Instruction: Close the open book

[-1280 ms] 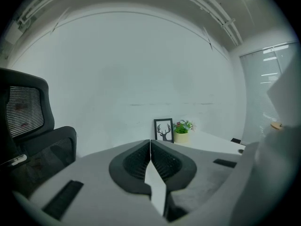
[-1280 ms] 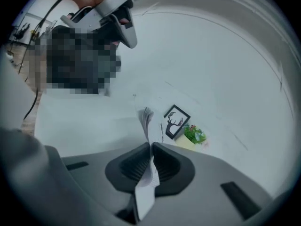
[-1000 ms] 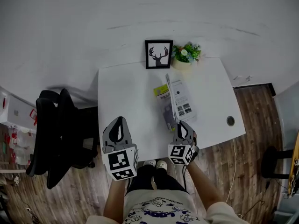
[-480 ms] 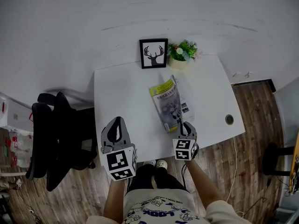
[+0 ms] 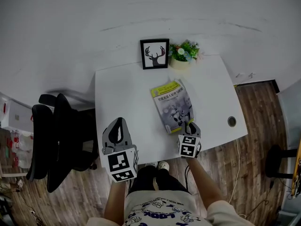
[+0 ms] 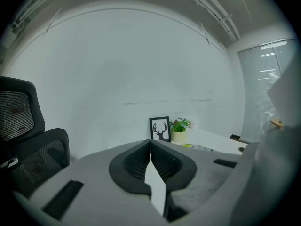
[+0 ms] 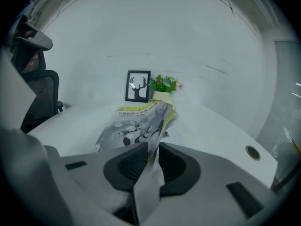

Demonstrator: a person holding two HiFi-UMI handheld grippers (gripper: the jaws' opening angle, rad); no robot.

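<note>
The book (image 5: 173, 105) lies on the white table (image 5: 127, 93) with its grey and yellow front cover facing up; its right edge still bulges a little in the right gripper view (image 7: 136, 126). My right gripper (image 5: 188, 125) is at the book's near right corner. Its jaws are opening, and the cover's edge still stands in the narrow gap between them (image 7: 154, 147). My left gripper (image 5: 120, 121) hovers at the table's near left edge, shut with nothing in it (image 6: 150, 142).
A framed deer picture (image 5: 154, 53) and a small potted plant (image 5: 184, 53) stand at the table's far edge. A cable hole (image 5: 232, 121) is near the right edge. A black office chair (image 5: 56, 135) stands left of the table.
The cover stood upright a second ago; it has swung over to the left and now lies down on the pages. My right gripper dropped lower and its jaws parted slightly.
</note>
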